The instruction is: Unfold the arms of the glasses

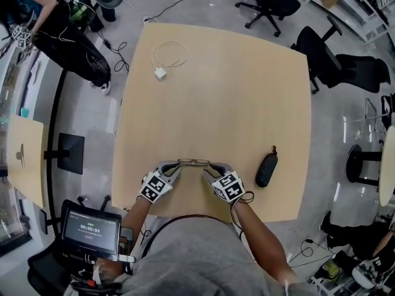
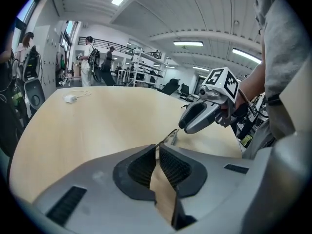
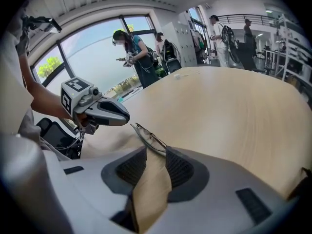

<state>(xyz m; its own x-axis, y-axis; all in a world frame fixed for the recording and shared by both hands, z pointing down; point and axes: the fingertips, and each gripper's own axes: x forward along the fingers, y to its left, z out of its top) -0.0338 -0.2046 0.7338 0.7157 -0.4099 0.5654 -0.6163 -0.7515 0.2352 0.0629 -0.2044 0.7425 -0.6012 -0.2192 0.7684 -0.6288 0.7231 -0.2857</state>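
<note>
Thin-rimmed glasses (image 1: 194,161) lie low over the near part of the wooden table (image 1: 234,91), between my two grippers. My left gripper (image 1: 176,167) comes at them from the left. In the left gripper view its jaws (image 2: 157,147) meet at the tips, and a thin end of the glasses (image 2: 171,135) sticks out past them. My right gripper (image 1: 208,168) comes from the right. In the right gripper view its jaws (image 3: 156,152) stand apart with the glasses' frame (image 3: 148,134) lying across their tips, not squeezed. Each gripper view shows the other gripper close by.
A black glasses case (image 1: 266,169) lies right of my right gripper. A white charger with a coiled cable (image 1: 160,74) sits at the table's far left. Office chairs (image 1: 271,2) stand beyond the table, a person (image 1: 68,29) at far left, a small screen (image 1: 91,233) by my left side.
</note>
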